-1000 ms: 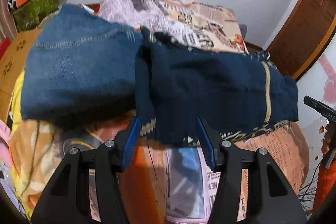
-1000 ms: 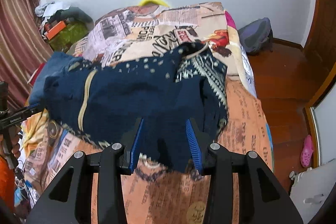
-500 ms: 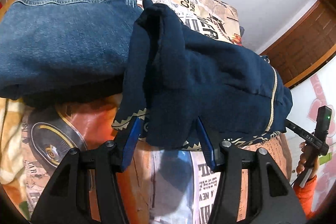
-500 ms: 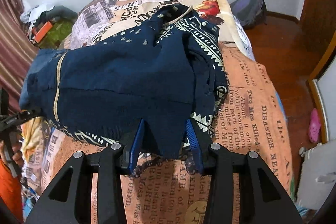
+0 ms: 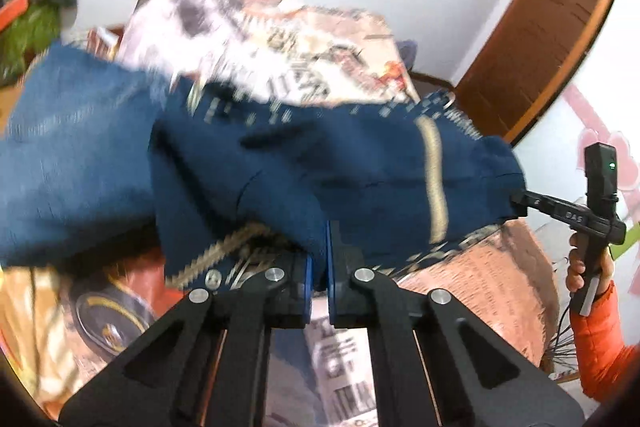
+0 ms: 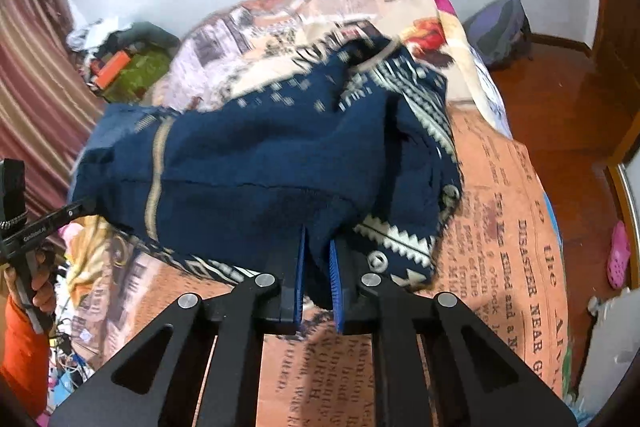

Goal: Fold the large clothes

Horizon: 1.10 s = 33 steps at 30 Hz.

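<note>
The bedspread (image 6: 516, 227) reads "DISASTER NEAR" and "Two Men Killed and a".

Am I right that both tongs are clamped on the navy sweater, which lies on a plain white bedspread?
Not quite. The bedspread is not plain white; it is orange and cream with newspaper print, as the right wrist view shows. The rest holds: the left tongs and right tongs are both clamped on the navy sweater.

Even, soft indoor light fills both views, with no harsh glare. The left wrist view is heavily motion-blurred across the bedspread (image 5: 280, 39) and navy sweater (image 5: 360, 167); the right wrist view smears less. Fisheye bending curves the edges, and corners vignette black
</note>
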### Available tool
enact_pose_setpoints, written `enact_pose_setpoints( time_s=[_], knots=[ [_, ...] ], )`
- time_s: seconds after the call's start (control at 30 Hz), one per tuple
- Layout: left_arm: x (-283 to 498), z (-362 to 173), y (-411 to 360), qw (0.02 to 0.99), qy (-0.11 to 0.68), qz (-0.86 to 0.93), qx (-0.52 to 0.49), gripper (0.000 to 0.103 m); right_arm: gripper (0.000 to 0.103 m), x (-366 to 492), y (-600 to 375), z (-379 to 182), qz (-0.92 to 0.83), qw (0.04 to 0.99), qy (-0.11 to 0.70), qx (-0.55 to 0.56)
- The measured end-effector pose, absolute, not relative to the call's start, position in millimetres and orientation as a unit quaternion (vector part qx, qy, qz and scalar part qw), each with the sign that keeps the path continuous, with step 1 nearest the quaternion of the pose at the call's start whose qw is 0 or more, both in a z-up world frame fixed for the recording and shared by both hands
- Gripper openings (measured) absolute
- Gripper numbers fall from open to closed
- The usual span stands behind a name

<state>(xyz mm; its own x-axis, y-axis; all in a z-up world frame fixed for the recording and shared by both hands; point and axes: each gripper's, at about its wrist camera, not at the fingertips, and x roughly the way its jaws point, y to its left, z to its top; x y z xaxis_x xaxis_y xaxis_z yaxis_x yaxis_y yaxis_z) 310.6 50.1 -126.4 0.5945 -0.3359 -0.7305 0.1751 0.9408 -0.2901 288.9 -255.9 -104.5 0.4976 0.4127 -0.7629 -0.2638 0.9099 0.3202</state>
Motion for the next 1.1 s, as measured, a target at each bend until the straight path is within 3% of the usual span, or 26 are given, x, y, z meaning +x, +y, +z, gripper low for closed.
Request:
enact_pose_setpoints(
  time_s=[0.37, 0.53, 0.7, 0.8, 0.87, 1.1],
  knots=[
    [376.2, -61.7, 63.8, 0.920, 0.352, -0.131, -0.114, 0.003, 0.005, 361.0, -238.0, -49.5, 0.210, 0.893, 0.394, 0.055],
    [430.8, -65.4, 82.3, 0.926, 0.353, -0.065, -0.119, 0.003, 0.005, 408.7, -234.7, -46.7, 0.147, 0.913, 0.380, 0.028],
    [471.3, -93.9, 88.8, 0.906, 0.409, -0.019, -0.106, 0.005, 0.006, 440.8, -243.1, -57.8, 0.069, 0.915, 0.397, 0.032],
    [470.7, -100.5, 84.3, 0.909, 0.410, 0.008, -0.075, 0.023, 0.010, 437.8, -246.4, -62.0, 0.079, 0.911, 0.403, 0.048],
    [464.8, -99.8, 82.7, 0.915, 0.398, 0.007, -0.073, 0.049, 0.014, 430.4, -244.1, -66.6, 0.094, 0.907, 0.408, 0.050],
    [451.6, -100.2, 75.3, 0.912, 0.405, -0.011, -0.069, 0.051, 0.026, 403.3, -210.9, -75.9, 0.151, 0.888, 0.435, -0.004]
  ],
)
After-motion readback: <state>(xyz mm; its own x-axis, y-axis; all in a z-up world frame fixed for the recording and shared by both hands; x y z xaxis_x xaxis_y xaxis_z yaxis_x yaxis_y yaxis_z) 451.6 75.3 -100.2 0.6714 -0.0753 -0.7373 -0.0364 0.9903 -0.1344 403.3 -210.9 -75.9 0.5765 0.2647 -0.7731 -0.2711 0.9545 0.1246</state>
